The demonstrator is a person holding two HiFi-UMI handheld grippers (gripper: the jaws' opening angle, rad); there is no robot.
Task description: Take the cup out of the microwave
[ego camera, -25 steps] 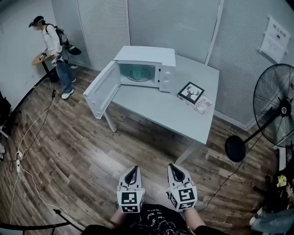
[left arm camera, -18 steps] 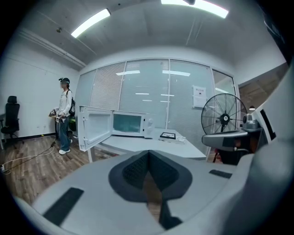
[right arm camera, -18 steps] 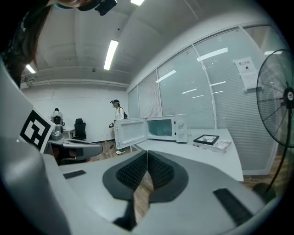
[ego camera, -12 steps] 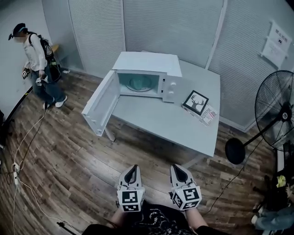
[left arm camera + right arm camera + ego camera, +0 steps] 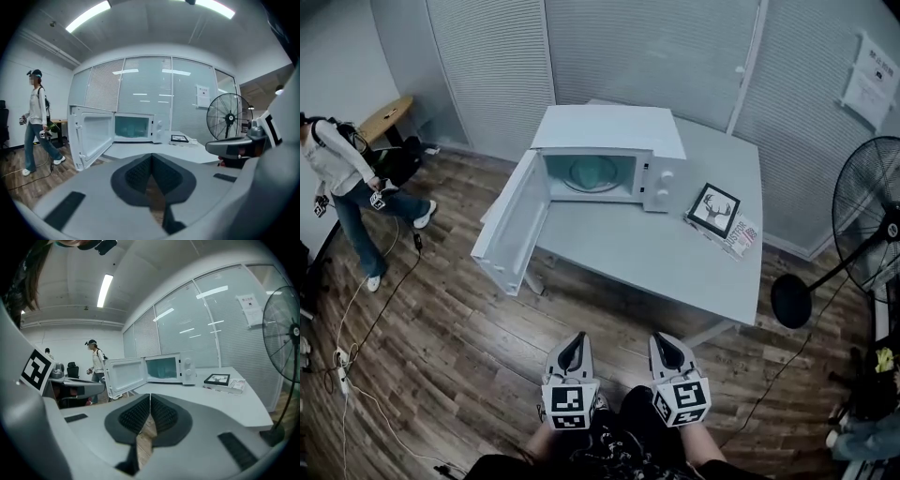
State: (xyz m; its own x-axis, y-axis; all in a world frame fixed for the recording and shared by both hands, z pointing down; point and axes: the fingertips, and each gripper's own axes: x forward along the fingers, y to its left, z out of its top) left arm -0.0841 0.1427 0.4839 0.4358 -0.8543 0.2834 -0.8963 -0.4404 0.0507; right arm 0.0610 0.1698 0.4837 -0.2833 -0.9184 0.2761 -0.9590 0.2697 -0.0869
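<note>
Standing well back from the pale grey counter (image 5: 675, 258), left tongs (image 5: 573, 342) and right tongs (image 5: 667, 342) both clamped together, empty. Boxy white microwave (image 5: 609, 127) straight ahead, door (image 5: 514, 230) swung open leftward; teal rounded shape (image 5: 594, 173) inside, probably the cup, axis unclear. Left tongs line up closer to the cavity.

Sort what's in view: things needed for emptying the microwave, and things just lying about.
For the job: microwave, its open door, greenish thing inside, perhaps the cup, left gripper, right gripper, both shut and empty.
Lying about: framed picture, magazine, fan.
</note>
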